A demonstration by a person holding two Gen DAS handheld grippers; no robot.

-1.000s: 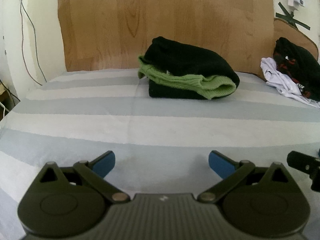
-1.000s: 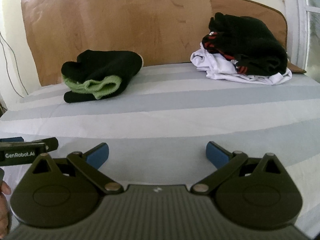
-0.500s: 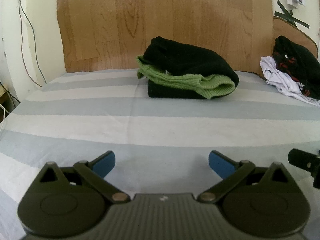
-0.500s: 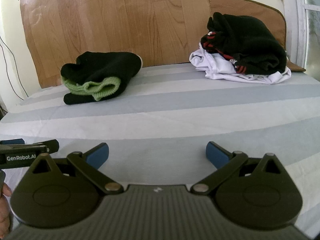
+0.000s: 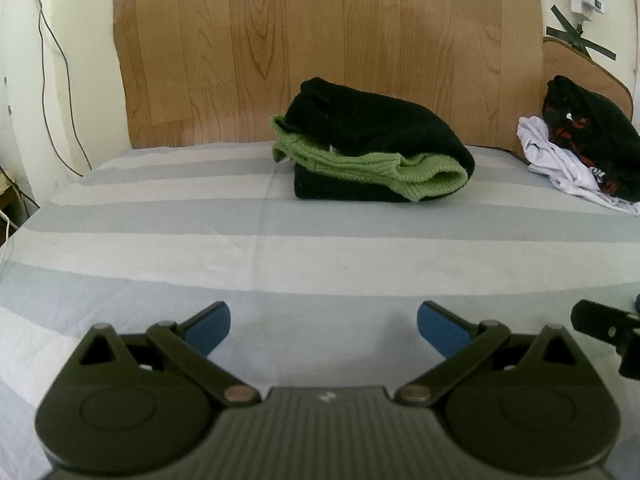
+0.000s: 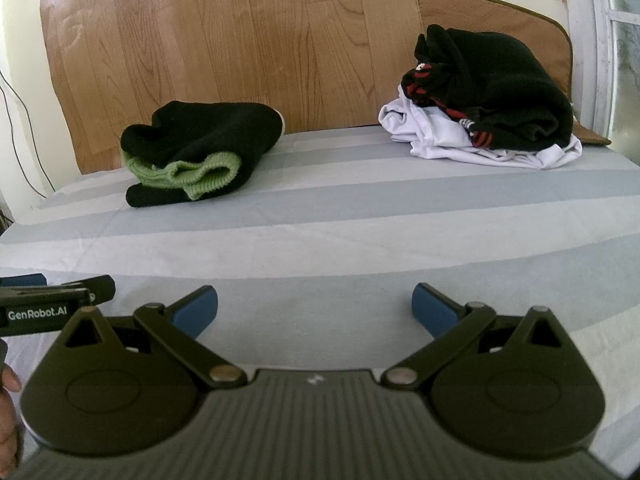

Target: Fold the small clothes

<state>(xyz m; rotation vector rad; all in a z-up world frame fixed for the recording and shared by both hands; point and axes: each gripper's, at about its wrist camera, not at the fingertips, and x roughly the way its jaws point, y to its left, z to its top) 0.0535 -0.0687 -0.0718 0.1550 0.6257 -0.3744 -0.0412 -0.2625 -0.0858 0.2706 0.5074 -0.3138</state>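
blue-padded left gripper (image 5: 323, 326) and right gripper (image 6: 315, 307) hover side by side, both spread wide and empty, low over the bare grey-and-white striped bedsheet (image 6: 360, 216), likely kept clear as folding space; farther back lies a folded black-and-green knit stack (image 5: 376, 152), apparently done; the rumpled black, red and white clothes pile (image 6: 484, 108) waits far right against a brown cushion (image 6: 500, 16); nothing blocks the reach.

Soft daylight, slight blur, fisheye-bent edges
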